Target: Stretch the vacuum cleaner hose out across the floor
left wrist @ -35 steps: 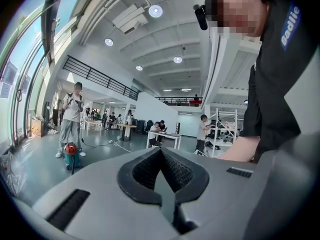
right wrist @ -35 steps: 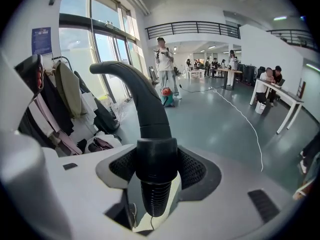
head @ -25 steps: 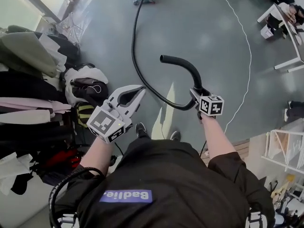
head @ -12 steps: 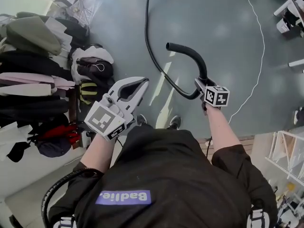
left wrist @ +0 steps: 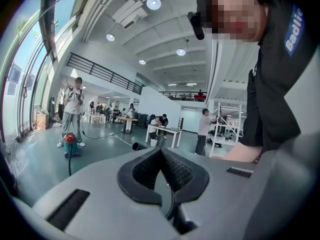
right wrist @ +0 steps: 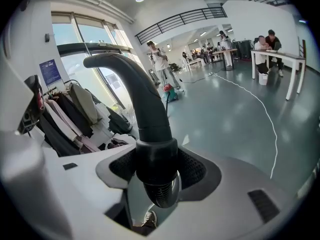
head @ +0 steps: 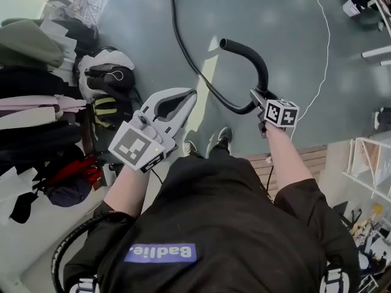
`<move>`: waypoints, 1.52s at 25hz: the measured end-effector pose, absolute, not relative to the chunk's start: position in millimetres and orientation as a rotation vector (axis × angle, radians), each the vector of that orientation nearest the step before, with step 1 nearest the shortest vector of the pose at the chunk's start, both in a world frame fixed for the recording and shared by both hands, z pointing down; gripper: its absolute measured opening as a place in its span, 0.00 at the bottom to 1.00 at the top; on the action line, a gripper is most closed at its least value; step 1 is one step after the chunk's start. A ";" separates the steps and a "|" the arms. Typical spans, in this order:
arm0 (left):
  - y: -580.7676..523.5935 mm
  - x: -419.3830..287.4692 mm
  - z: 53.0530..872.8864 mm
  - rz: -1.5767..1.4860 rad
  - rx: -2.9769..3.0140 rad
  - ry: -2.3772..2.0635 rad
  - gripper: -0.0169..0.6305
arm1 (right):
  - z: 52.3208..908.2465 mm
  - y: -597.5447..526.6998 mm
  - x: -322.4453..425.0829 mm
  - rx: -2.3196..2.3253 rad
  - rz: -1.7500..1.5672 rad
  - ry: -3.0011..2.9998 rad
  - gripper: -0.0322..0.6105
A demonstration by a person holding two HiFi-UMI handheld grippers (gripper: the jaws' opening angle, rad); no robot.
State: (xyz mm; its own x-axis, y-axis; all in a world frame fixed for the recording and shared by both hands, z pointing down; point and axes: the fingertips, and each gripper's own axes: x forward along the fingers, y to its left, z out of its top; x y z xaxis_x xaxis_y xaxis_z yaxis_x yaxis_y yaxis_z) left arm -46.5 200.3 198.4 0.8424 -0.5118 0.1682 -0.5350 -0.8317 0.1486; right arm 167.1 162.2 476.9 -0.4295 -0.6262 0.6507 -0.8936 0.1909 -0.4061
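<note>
The right claw (right wrist: pixel 156 170) pinches the hose (head: pixel 183 50) at the black collar under its curved stiff end, which stands up above the jaws. From the claw the hose hangs in a loop, then runs over the grey floor (head: pixel 275 29) to the top edge of the head view. The left claw (head: pixel 188 97) is pressed together and empty, in the air left of the hose.
</note>
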 end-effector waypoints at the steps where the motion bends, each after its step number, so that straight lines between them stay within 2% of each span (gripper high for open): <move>1: 204.8 -53.6 202.9 0.173 2.835 -0.786 0.02 | 477.1 168.0 159.6 1.450 1.102 -2.125 0.42; 9: 252.6 -98.1 232.9 0.135 2.841 -0.600 0.02 | 470.2 225.0 111.5 1.533 1.093 -2.098 0.42; 23: 303.7 -94.2 240.5 0.108 2.819 -0.721 0.02 | 470.9 271.8 145.3 1.488 1.100 -2.106 0.42; 32: 381.6 13.7 314.4 0.180 2.792 -0.959 0.02 | 561.9 325.7 228.5 1.349 1.141 -2.232 0.42; 38: 440.6 94.9 304.2 0.214 2.792 -0.962 0.02 | 575.9 377.4 265.2 1.320 1.253 -2.258 0.42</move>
State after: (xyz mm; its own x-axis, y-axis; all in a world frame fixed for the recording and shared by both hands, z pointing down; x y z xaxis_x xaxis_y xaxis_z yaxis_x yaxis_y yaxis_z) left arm 94.9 440.6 304.2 0.7803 -0.5946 0.1940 -0.6207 -0.7743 0.1233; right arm 265.2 377.4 575.9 -0.5628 -0.5949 0.5739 -0.8017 0.2238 -0.5543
